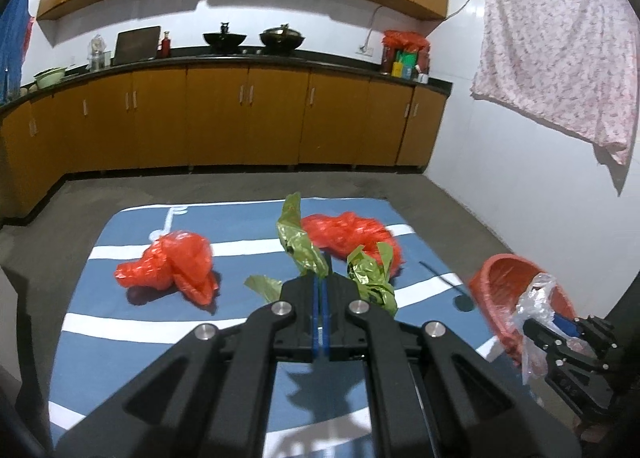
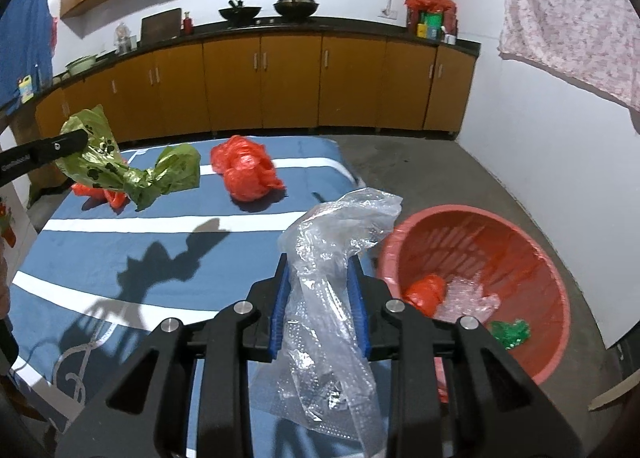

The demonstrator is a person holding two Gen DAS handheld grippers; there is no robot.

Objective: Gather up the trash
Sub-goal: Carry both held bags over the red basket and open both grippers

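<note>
The right gripper (image 2: 320, 298) sits closest to its camera, its jaws pinching a crumpled clear plastic bag (image 2: 336, 258) that stands up between the blue pads and hangs down below them, off the blue striped mat (image 2: 120, 234). The left gripper (image 1: 320, 298) has its jaws pressed together on a twisted green bag (image 1: 304, 246) printed with paw marks, which is also clear of the mat. Just to the right of the mat stands the red basket (image 2: 532, 258) on the floor, already holding a red wad, some clear plastic and a green scrap. Two red bags are not yet collected: the near red bag (image 1: 172, 266) toward the left of the mat and the far red bag (image 1: 352, 234) toward its far right. By my reading the task is roughly half done: two pieces are in hand and need dropping in the basket, then the two red ones remain.
</note>
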